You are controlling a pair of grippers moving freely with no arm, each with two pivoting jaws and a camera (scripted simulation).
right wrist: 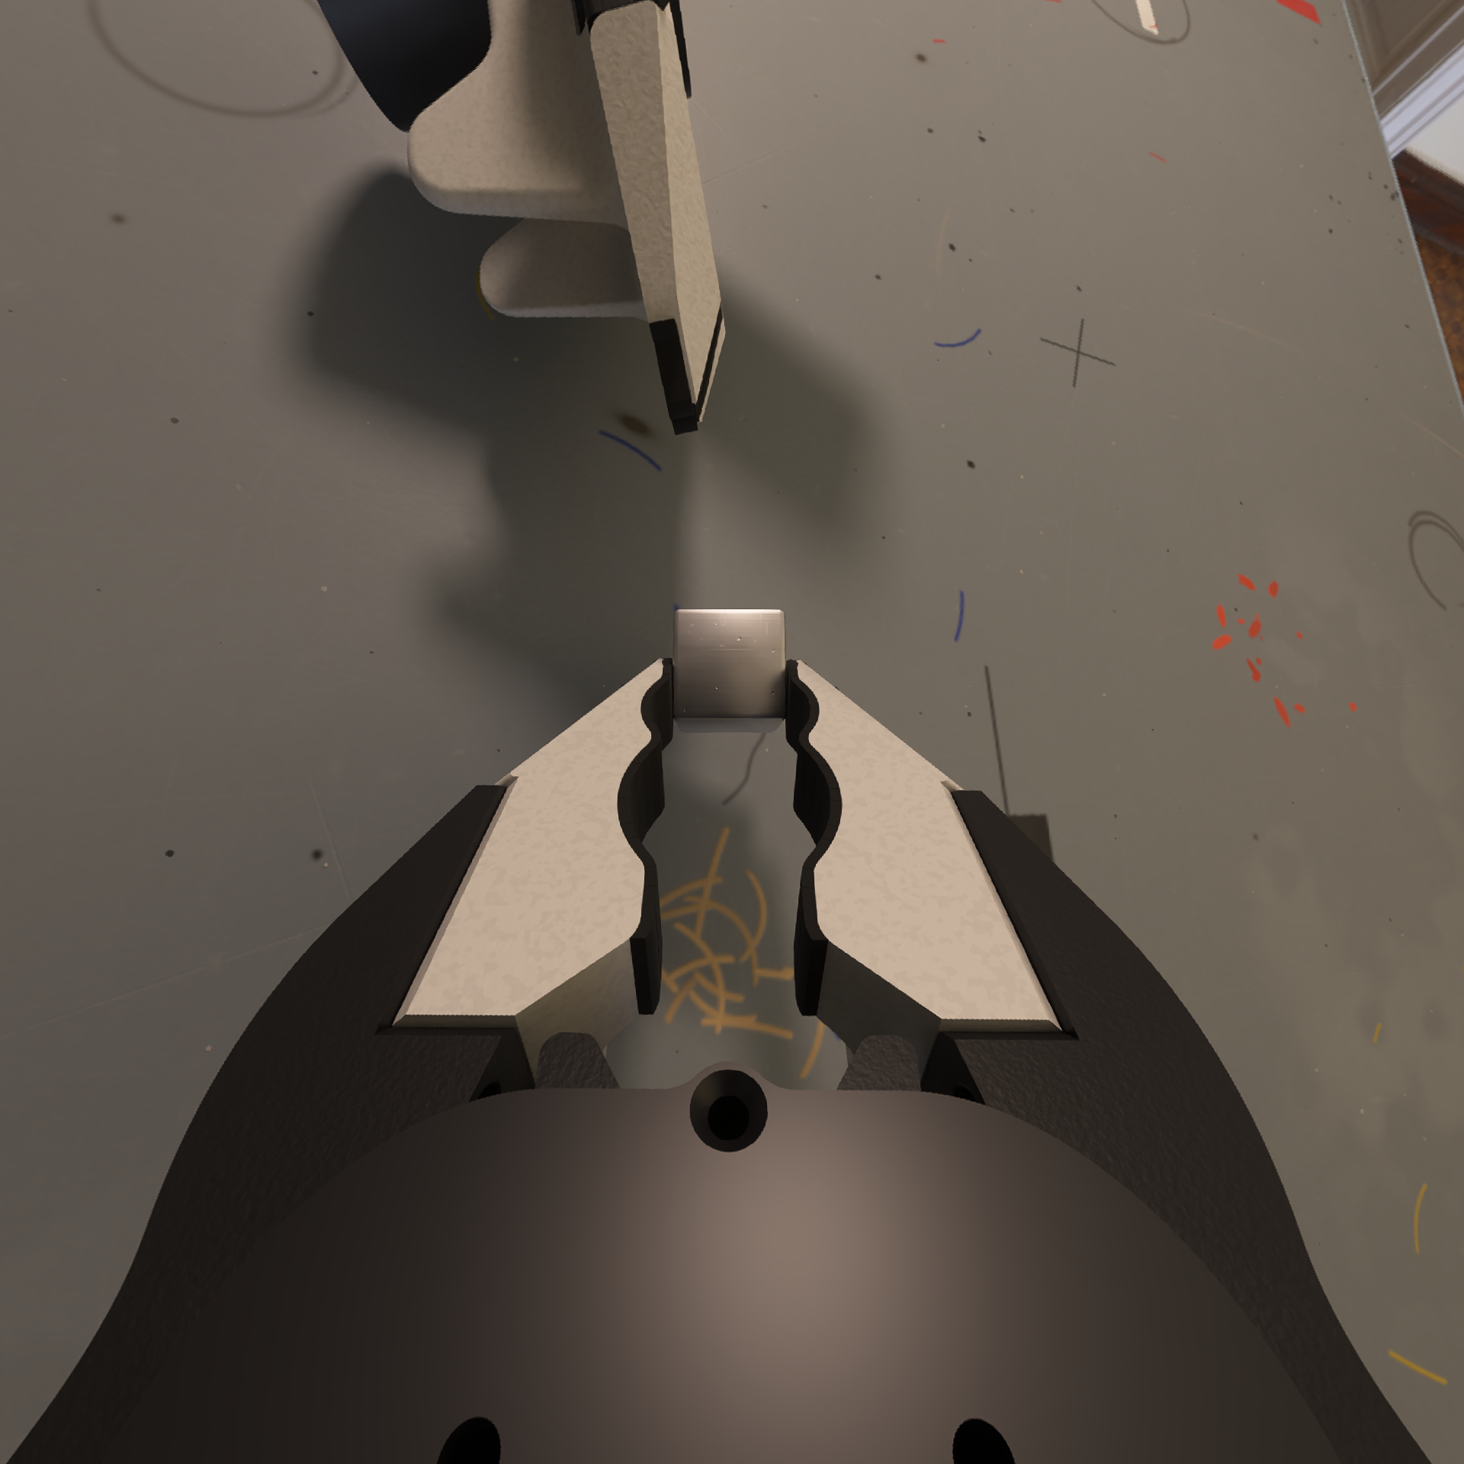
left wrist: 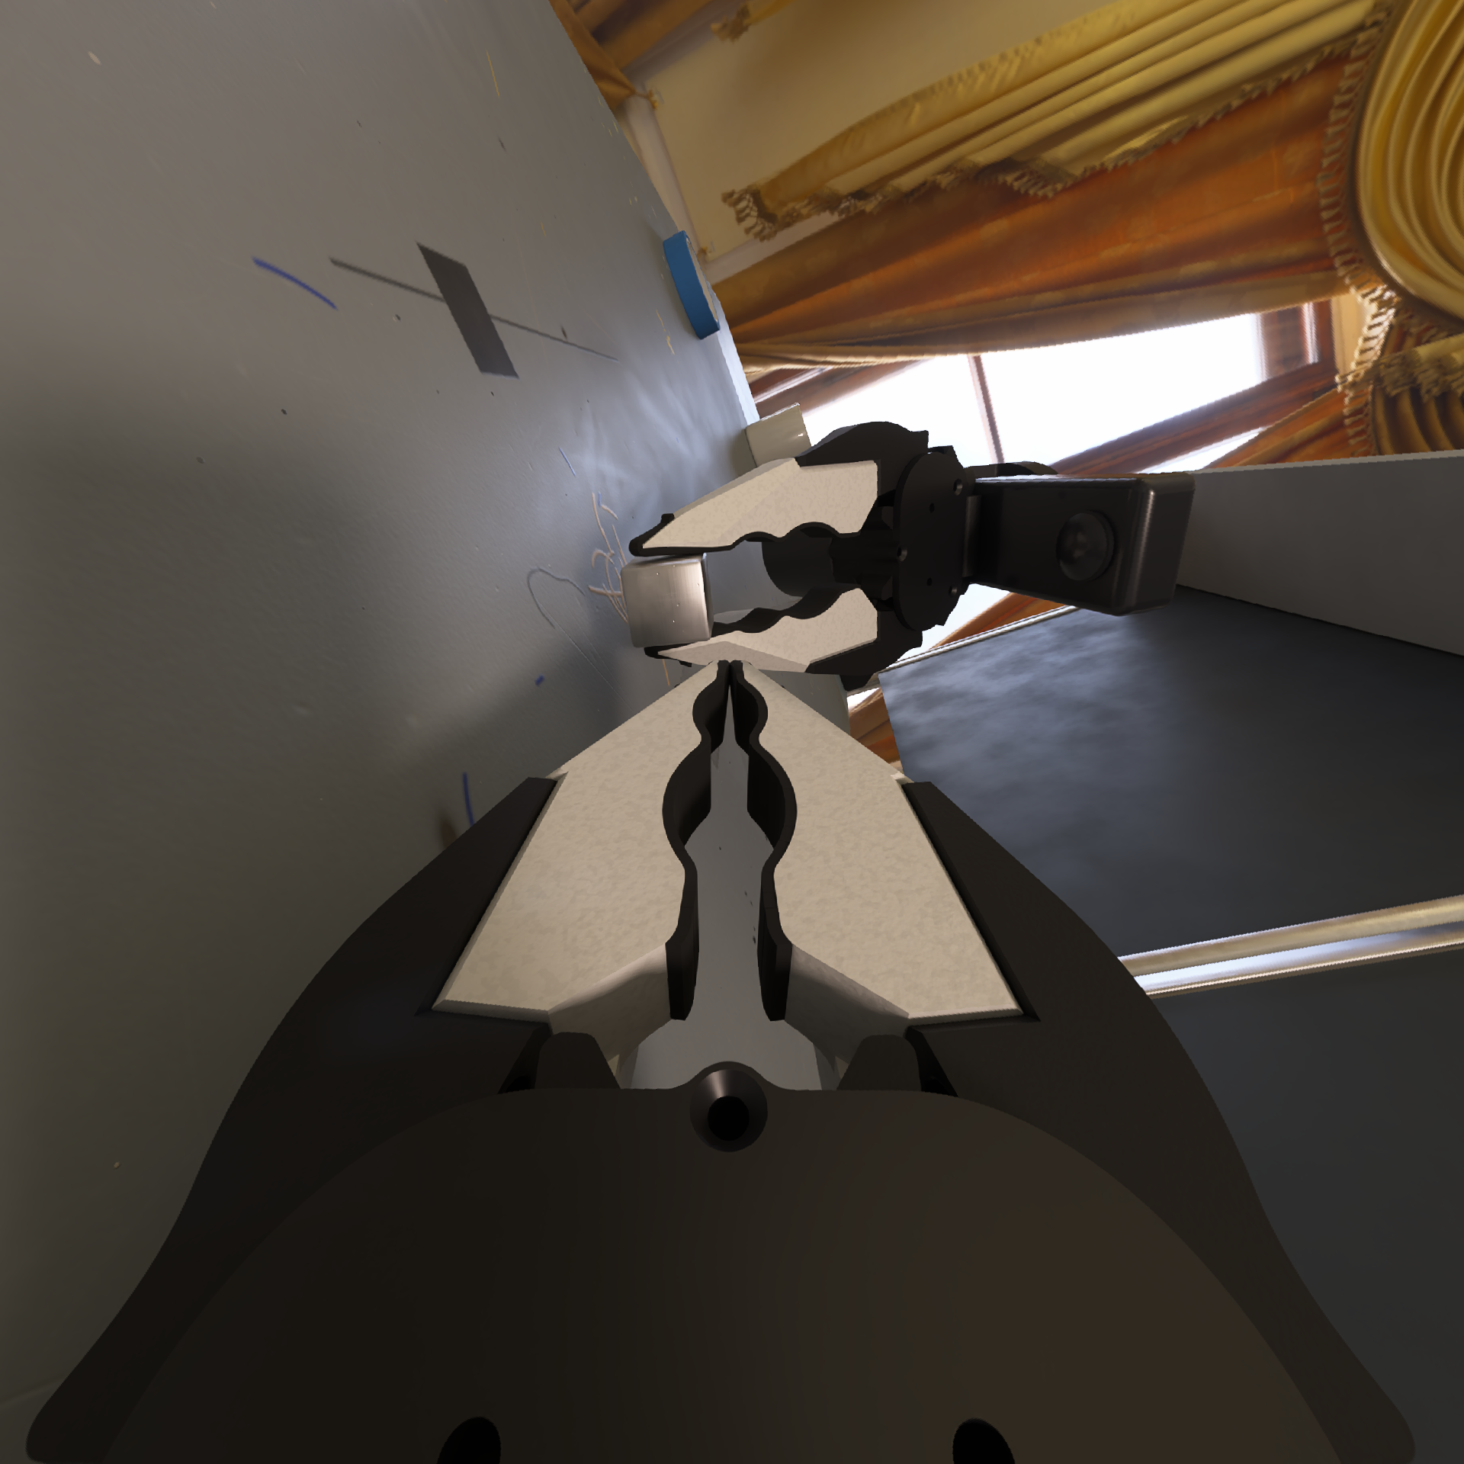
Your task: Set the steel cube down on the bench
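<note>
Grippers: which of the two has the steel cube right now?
The right gripper: the steel cube sits pinched between its fingertips above the bench. The left gripper is shut with nothing between its fingers.

Gold and orange fringed curtains (left wrist: 1030, 206) hang over a bright window (left wrist: 1109, 380) above a dark floor (left wrist: 1109, 752).

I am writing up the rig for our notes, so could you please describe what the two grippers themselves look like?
Both match. The left gripper and right gripper each have a rounded dark brown-black body with a small round socket at its centre, and two tapering, speckled off-white fingers lined with wavy black pads. No cables or markings show.
</note>
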